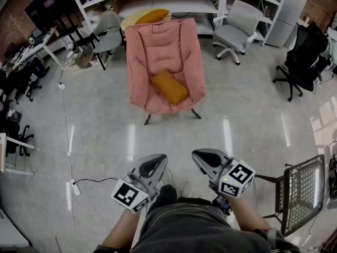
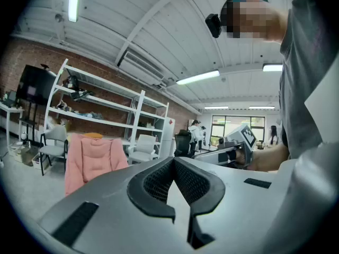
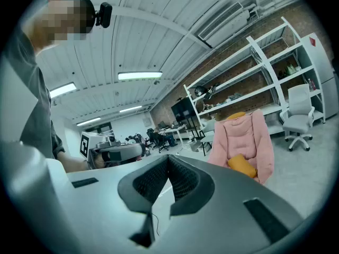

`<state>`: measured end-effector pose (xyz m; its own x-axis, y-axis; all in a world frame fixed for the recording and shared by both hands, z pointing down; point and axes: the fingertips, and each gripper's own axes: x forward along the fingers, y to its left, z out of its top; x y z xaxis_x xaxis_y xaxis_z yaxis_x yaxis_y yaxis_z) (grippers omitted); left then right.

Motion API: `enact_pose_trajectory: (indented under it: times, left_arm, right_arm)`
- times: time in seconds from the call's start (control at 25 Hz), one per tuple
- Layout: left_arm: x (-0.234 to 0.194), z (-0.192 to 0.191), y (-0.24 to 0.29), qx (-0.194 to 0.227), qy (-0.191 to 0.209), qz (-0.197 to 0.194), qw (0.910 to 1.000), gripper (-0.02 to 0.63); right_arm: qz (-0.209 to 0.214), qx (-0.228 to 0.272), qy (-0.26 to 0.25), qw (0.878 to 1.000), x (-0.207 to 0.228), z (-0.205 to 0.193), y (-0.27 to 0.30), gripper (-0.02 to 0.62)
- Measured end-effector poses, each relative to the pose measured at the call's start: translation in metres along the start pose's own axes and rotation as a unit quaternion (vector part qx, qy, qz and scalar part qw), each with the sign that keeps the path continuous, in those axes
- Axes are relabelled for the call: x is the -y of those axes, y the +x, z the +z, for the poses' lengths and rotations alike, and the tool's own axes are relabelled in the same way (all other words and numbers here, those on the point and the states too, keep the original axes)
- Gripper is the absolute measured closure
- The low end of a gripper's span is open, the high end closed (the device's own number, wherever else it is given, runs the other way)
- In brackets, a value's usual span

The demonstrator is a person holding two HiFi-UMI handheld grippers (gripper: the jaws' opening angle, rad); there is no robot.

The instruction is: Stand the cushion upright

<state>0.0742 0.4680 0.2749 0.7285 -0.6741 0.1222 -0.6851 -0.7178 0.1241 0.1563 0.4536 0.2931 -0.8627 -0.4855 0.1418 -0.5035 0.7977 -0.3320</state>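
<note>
An orange cushion lies flat and slanted on the seat of a pink padded chair across the floor from me. The right gripper view shows the same cushion low on the chair. In the left gripper view only the chair shows; the cushion is hidden by the gripper body. My left gripper and right gripper are held close to my body, side by side, far short of the chair. Both are shut with nothing between the jaws; the tips meet on the left gripper and the right gripper.
A second orange cushion rests behind the chair by the white shelving. Grey office chairs stand at the back, a black one at right. A mesh-backed chair is close on my right. A power strip and cable lie at left.
</note>
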Motion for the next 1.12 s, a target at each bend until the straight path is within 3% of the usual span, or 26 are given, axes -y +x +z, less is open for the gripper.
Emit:
enact_pose_trajectory:
  times: [0.76,1.12]
  left_arm:
    - [-0.015,-0.008,0.011,-0.005,-0.013,-0.004,0.9999,0.595]
    - [-0.063,-0.006,0.033,-0.005,-0.030,-0.011,0.9995,0.595]
  right_arm:
    - [-0.008,0.002,0.027,1.000,0.018,0.000,0.002,0.580]
    - [-0.019,-0.013,0.048,0.999,0.053,0.005,0.042,0.580]
